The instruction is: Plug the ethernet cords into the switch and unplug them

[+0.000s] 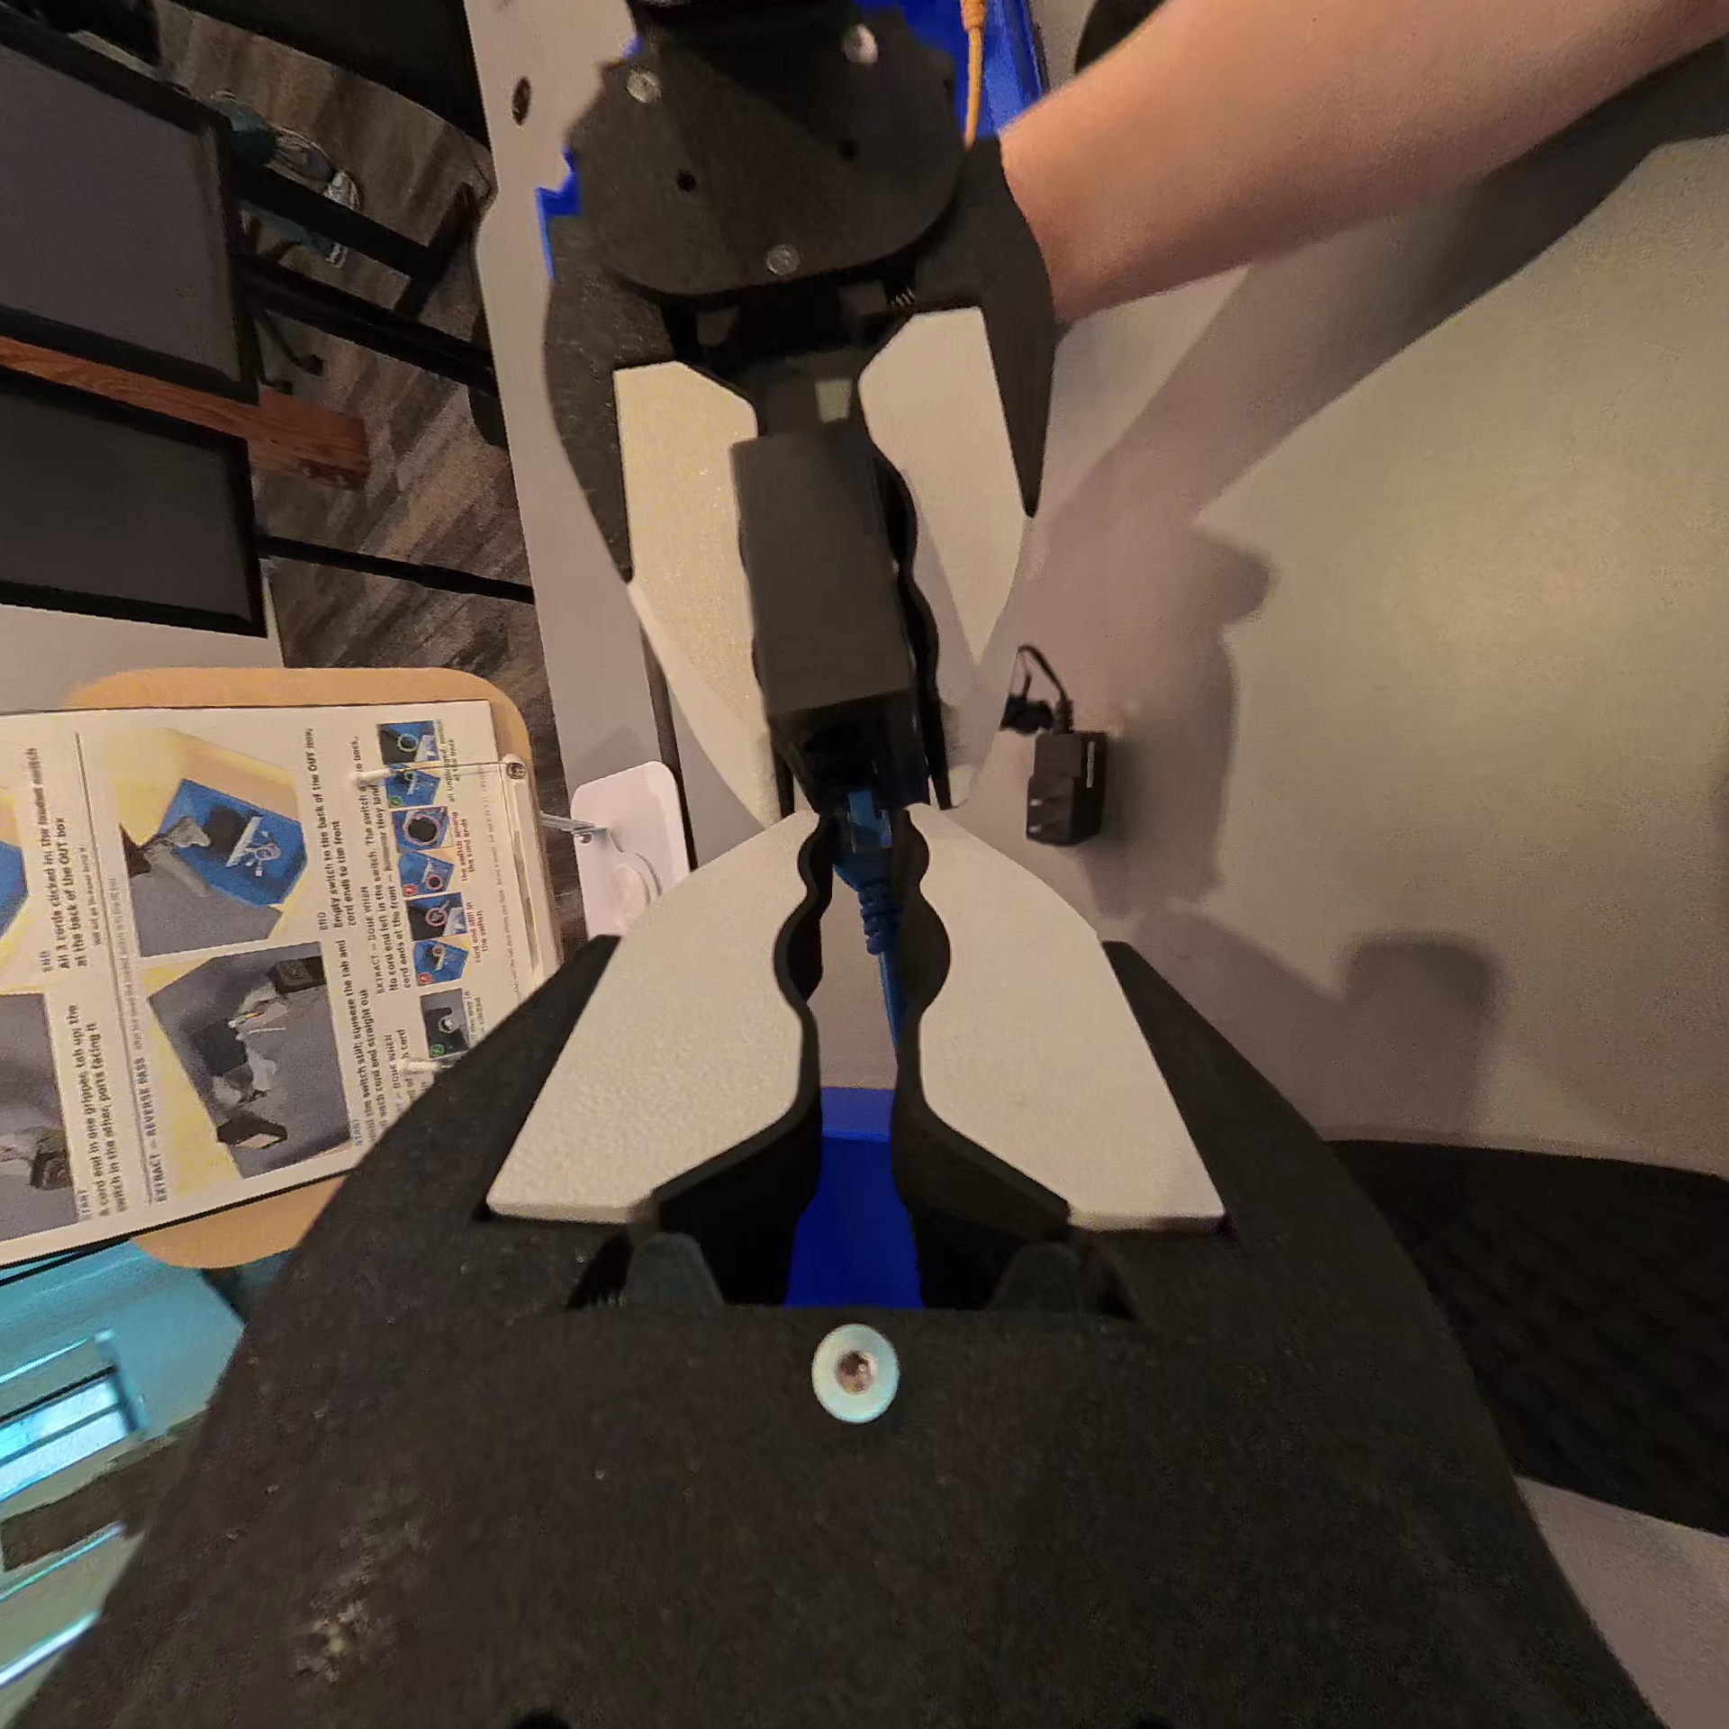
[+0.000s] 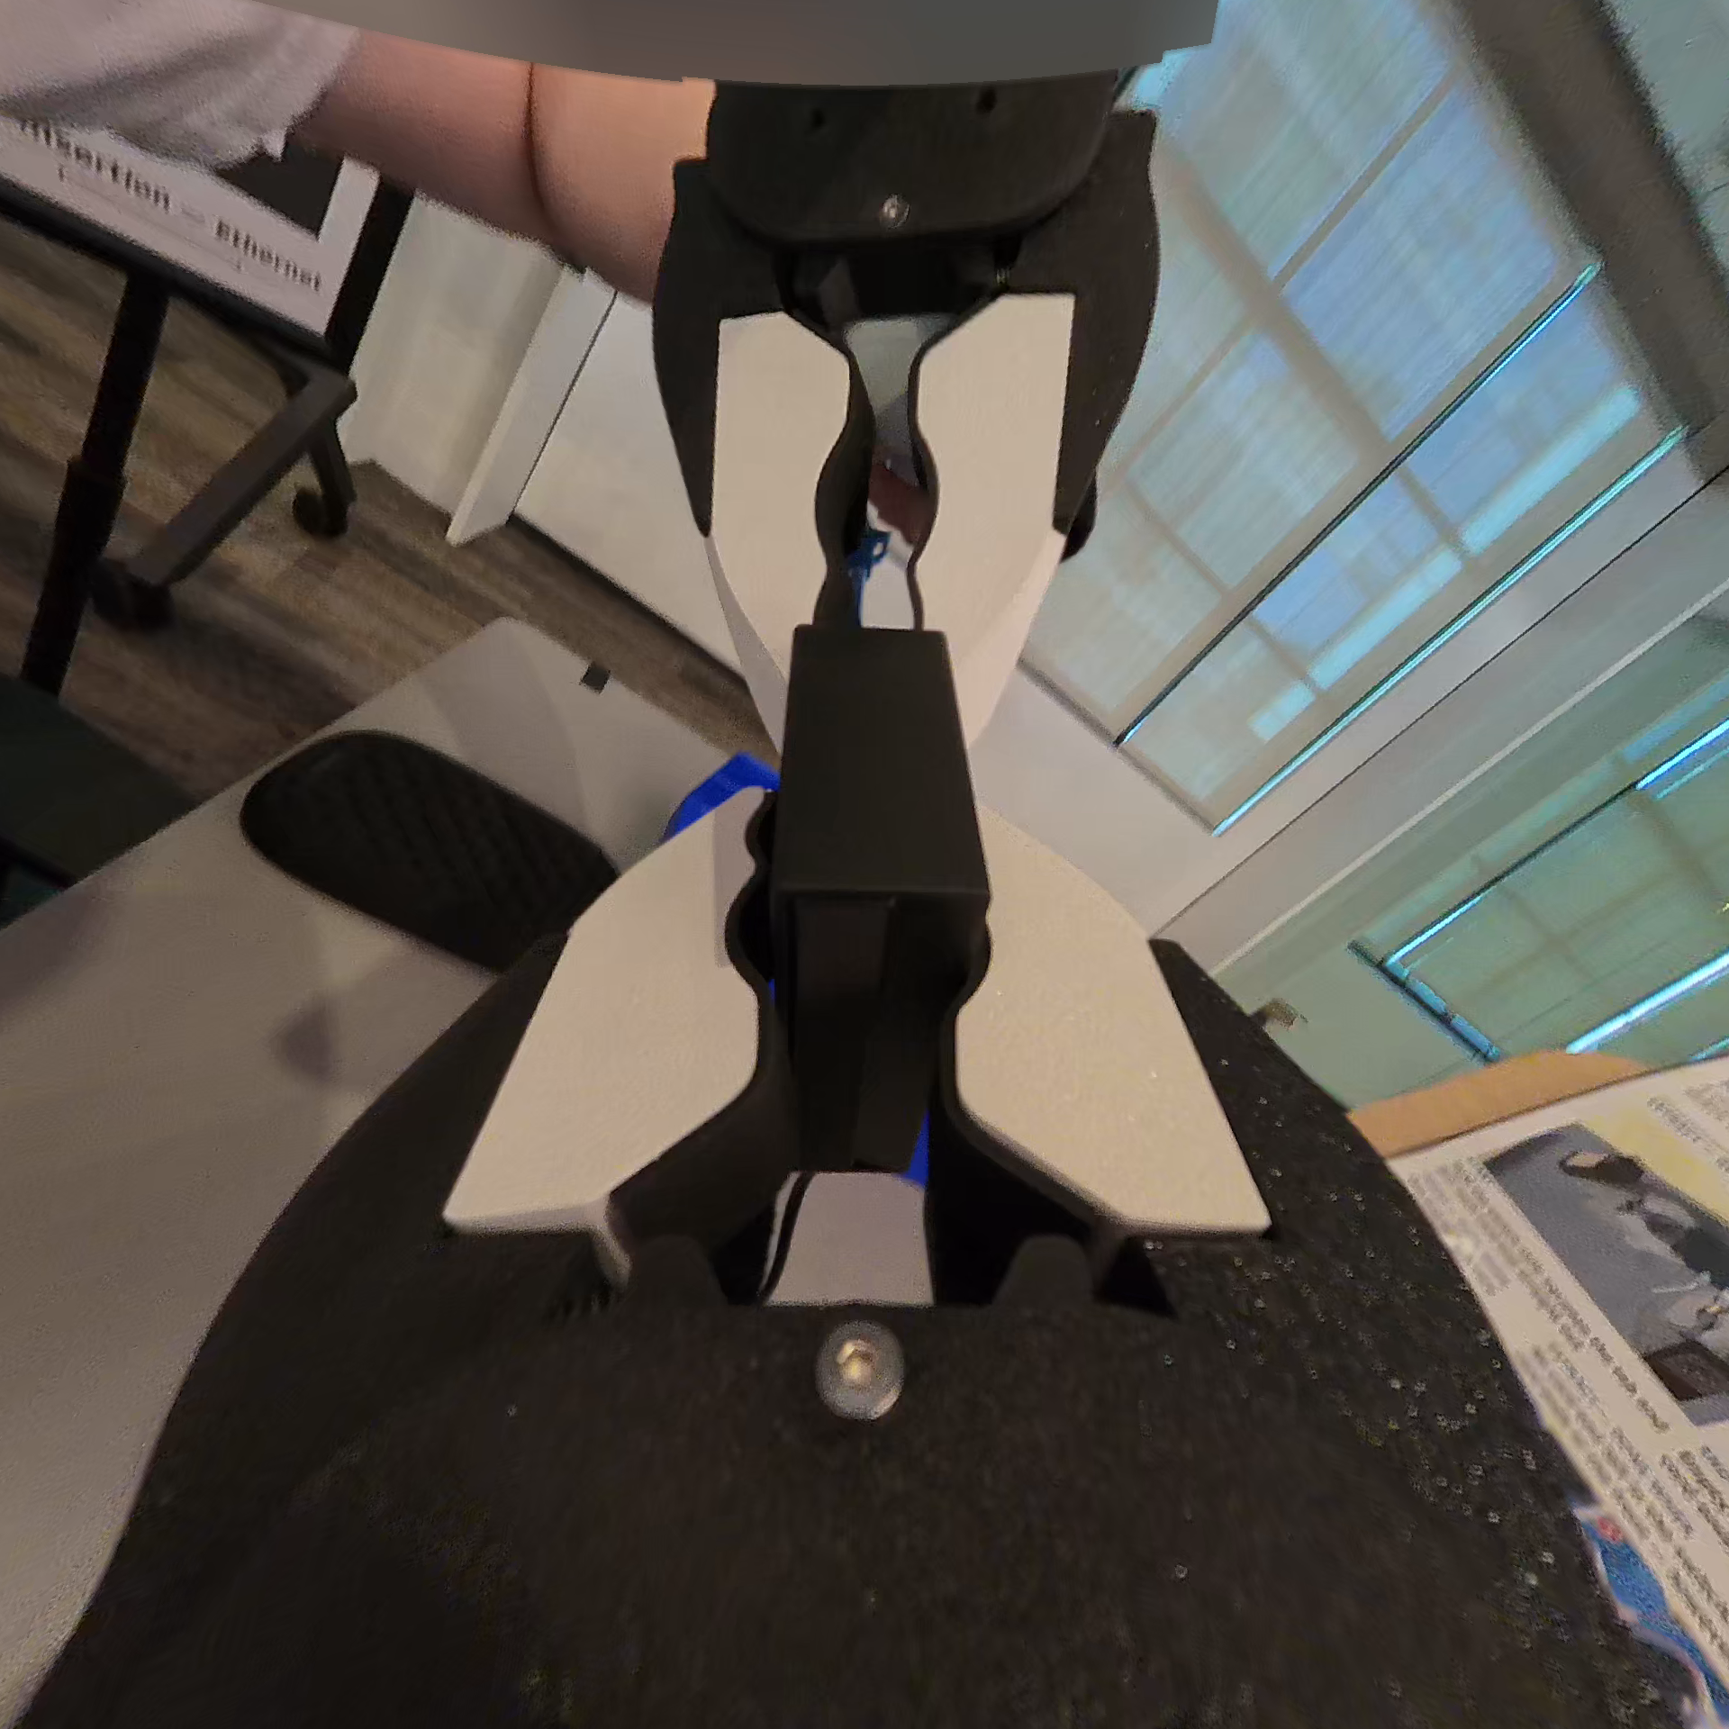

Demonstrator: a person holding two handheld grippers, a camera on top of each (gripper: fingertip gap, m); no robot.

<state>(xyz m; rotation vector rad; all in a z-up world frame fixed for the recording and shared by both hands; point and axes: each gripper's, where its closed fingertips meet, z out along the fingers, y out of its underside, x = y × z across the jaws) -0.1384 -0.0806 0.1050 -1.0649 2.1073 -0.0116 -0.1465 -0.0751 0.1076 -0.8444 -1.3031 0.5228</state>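
Two grippers meet nose to nose above one pale table [image 1: 1403,655]. The left gripper [image 1: 863,842] is pinching one blue ethernet cord [image 1: 879,945] just behind its plug [image 1: 859,823], the two fingers nearly together with the cord running back between them toward 6 o'clock. The plug sits at the port face of one black switch [image 1: 823,580], which extends toward 12 o'clock in the left wrist view; how deep the plug is seated cannot be told. The right gripper [image 2: 875,898] clamps that same switch [image 2: 875,777] across its sides, its two pale fingers [image 2: 655,1010] pressed to the black casing.

One black power adapter [image 1: 1067,786] lies on the table at 3 o'clock of the plug, apart from it. One printed instruction sheet [image 1: 234,936] rests on a tan board at 9 o'clock. One orange cord [image 1: 973,65] shows at 12 o'clock beside a blue bin [image 1: 1015,56]. One black mat [image 2: 421,842] lies at 9 o'clock in the right wrist view.
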